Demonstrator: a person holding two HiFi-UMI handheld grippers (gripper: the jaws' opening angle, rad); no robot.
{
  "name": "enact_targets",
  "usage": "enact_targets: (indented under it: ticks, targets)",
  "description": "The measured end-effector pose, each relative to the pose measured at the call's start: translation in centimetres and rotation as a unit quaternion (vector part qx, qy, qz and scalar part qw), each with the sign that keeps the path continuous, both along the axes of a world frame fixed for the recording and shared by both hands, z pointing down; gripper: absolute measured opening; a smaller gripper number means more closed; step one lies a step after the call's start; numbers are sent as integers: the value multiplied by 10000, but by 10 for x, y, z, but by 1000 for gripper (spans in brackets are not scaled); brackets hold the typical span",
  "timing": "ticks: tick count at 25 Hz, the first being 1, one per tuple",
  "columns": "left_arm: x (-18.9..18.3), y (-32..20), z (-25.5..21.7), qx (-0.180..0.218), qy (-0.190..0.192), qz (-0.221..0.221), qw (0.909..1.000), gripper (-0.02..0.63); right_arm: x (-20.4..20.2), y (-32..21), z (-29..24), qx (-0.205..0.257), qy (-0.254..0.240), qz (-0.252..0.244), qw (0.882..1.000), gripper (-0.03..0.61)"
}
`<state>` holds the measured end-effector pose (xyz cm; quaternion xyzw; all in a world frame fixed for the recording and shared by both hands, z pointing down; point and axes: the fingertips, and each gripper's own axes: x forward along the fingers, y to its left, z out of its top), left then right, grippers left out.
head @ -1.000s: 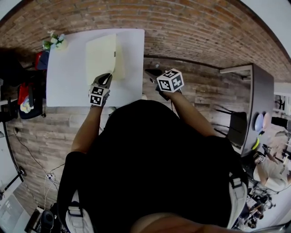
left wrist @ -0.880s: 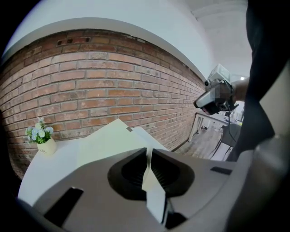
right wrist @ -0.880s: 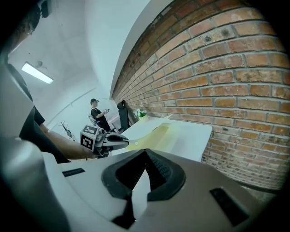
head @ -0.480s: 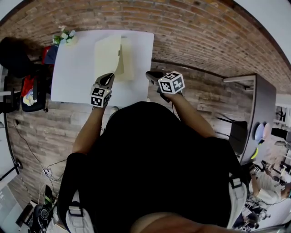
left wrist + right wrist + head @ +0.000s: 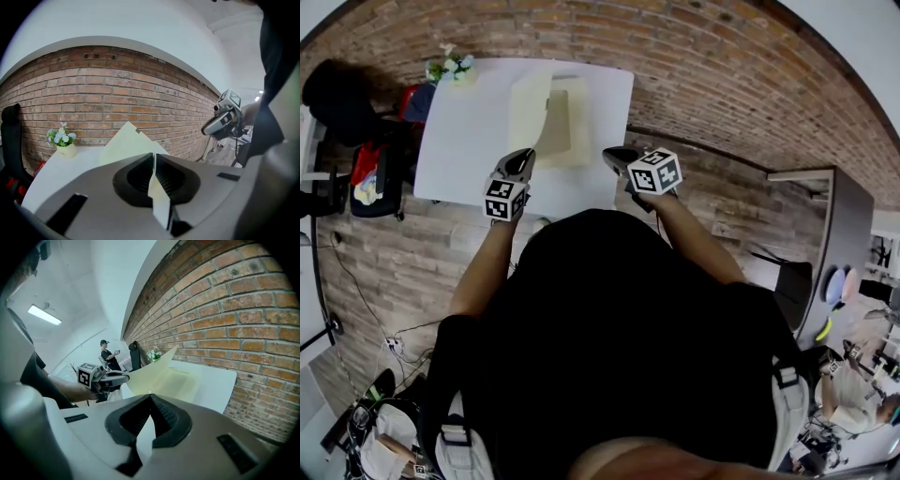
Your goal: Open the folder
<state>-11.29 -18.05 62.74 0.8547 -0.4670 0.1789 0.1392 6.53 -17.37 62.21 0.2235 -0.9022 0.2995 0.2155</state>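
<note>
A pale yellow folder [image 5: 570, 127] lies on the white table [image 5: 469, 141]. Its front cover [image 5: 531, 112] stands lifted, hinged along the left, with its shaded underside facing right. My left gripper [image 5: 524, 156] is at the cover's near edge; in the left gripper view [image 5: 153, 157] the jaws are shut on the thin cover sheet [image 5: 125, 140]. My right gripper [image 5: 615, 156] hovers off the table's near right corner. In the right gripper view [image 5: 150, 394] its jaws meet with nothing between them, and the open folder [image 5: 161, 378] lies beyond.
A small flower pot [image 5: 450, 70] stands at the table's far left corner. A black chair [image 5: 337, 94] and bags sit left of the table, a brick wall behind it. A dark desk [image 5: 839, 234] stands at right. A person [image 5: 108, 356] stands far back.
The left gripper has risen and drawn the cover up and leftward, so the folder gapes wider. The right gripper has shifted slightly toward the table's corner.
</note>
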Motion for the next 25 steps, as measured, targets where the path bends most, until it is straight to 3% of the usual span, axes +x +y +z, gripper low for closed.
enact_targets:
  ticks: [25]
  targets:
    - [-109,23,-14,11,190,-1041,9944,17,-74,-7,4,-73,39,-530,9986,25]
